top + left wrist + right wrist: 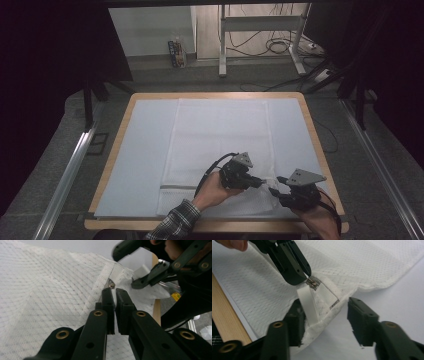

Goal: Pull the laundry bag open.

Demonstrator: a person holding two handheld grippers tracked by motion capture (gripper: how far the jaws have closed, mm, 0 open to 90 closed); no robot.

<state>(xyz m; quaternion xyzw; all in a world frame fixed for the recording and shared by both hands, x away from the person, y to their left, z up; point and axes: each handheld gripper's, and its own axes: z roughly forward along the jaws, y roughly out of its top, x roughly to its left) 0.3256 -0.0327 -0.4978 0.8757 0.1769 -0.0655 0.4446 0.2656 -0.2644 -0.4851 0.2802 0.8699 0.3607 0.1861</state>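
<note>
A white mesh bag [215,140] lies flat on the table, its zippered edge toward the person. My left gripper [260,182] is shut on the small metal zipper pull [111,285] at the bag's near right corner; in the right gripper view the same zipper pull [312,283] sits pinched at the tips of the left gripper [307,273]. My right gripper [328,312] is open, its jaws straddling the bag's corner and a white fabric tab [308,302]. The left jaw touches the mesh, while the right jaw stands apart over the cloth. In the high view the right gripper [274,191] is just right of the left one.
A pale cloth [145,150] covers the wooden table [315,135], whose bare rim runs along the right and near edges. Metal rails [70,170] flank the table. A desk frame and cables [272,45] stand on the floor beyond.
</note>
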